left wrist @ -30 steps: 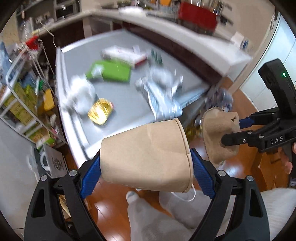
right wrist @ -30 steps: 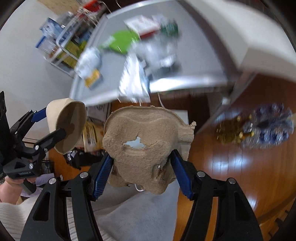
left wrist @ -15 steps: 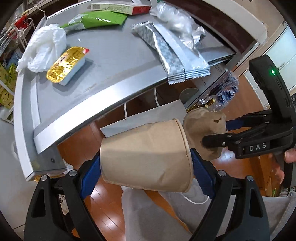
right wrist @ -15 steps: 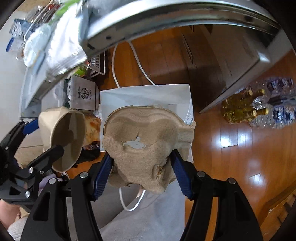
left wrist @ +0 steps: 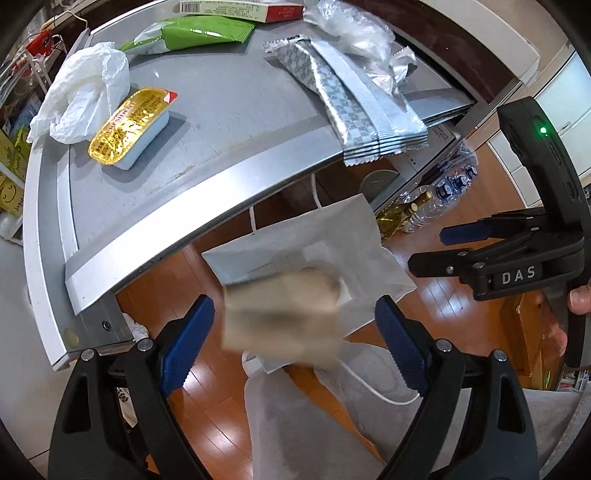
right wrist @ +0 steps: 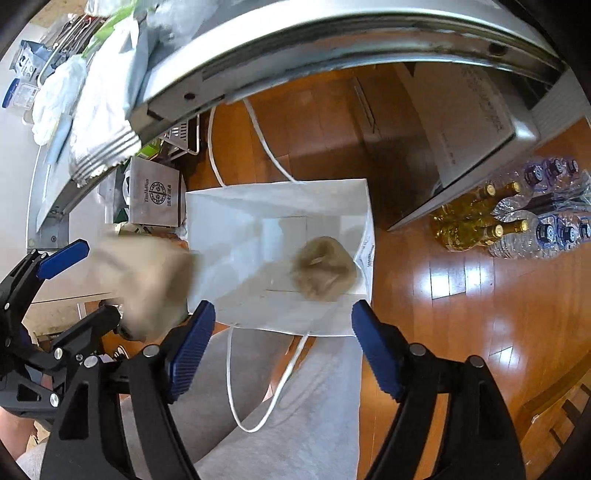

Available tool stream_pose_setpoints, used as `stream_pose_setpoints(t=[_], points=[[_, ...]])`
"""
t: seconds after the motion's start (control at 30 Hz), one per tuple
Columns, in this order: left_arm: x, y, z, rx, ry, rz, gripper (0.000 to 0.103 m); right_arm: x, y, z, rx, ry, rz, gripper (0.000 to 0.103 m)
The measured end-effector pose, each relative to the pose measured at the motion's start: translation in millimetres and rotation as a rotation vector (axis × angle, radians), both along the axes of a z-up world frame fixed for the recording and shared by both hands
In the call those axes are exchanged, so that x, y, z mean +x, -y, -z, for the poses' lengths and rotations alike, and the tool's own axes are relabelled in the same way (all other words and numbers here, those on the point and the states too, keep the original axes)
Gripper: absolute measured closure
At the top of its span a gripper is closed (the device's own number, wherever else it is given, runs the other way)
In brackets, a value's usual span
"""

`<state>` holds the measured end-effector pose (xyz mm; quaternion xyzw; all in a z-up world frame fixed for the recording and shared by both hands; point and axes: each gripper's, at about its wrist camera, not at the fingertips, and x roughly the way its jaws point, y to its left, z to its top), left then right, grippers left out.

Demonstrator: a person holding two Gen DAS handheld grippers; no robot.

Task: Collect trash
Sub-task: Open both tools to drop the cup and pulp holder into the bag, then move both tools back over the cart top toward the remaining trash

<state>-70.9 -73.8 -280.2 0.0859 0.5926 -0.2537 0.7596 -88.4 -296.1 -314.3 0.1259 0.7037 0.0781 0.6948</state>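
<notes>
Hovering both grippers over the open white paper carrier bag (right wrist: pixel 273 206) on the wooden floor, I've got my left gripper (left wrist: pixel 293 345) spread wide with nothing pinched, and my right gripper (right wrist: pixel 280 345) spread just as wide and empty too. The crumpled brown pulp cup holder (right wrist: pixel 323 267) sits down inside the bag, near its right wall. The tan paper cup (left wrist: pixel 280 314) is a motion-blurred shape in mid-air between my left fingers, touching neither pad, right above the bag's mouth; from the right wrist view it looks close to the bag's left edge, so I can't promise it lands inside.

By my reckoning that's two pieces dealt with. Plenty remains on the grey metal table (left wrist: pixel 229 110): a gold-lidded white tub (left wrist: pixel 129 127), a crumpled white plastic bag (left wrist: pixel 83 98), a green pouch (left wrist: pixel 192 33), silver foil wrappers (left wrist: pixel 354 107), a red-and-white carton (left wrist: pixel 240 7).
</notes>
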Motion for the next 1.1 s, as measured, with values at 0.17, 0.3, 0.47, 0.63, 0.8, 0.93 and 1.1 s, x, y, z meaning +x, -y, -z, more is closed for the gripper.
stream_pose_setpoints(t=[0.17,0.3,0.47,0.63,0.8,0.93,1.1], points=[[-2,0,-5,-0.007,0.006,0.015,0.011,-6,6,-14,-0.005,0.018,-0.003,0.027],[-3,-2,-12,-0.020,0.003,0.024,0.012,-11,3,-31,-0.020,0.043,-0.032,0.027],[-12,-10,-34,-0.055,0.007,0.020,0.012,-16,-3,-62,-0.041,0.087,-0.062,0.027],[-19,-20,-77,-0.068,0.105,-0.018,0.012,-16,-9,-117,-0.077,0.222,-0.075,0.022],[-14,-37,-106,-0.041,0.217,-0.113,0.011,-4,-11,-156,-0.089,0.349,-0.044,0.019],[-11,-39,-115,-0.060,0.232,-0.178,0.011,8,-12,-169,-0.076,0.389,-0.037,0.019],[-16,-32,-114,-0.046,0.239,-0.315,0.011,17,-13,-170,-0.040,0.407,-0.082,0.019]])
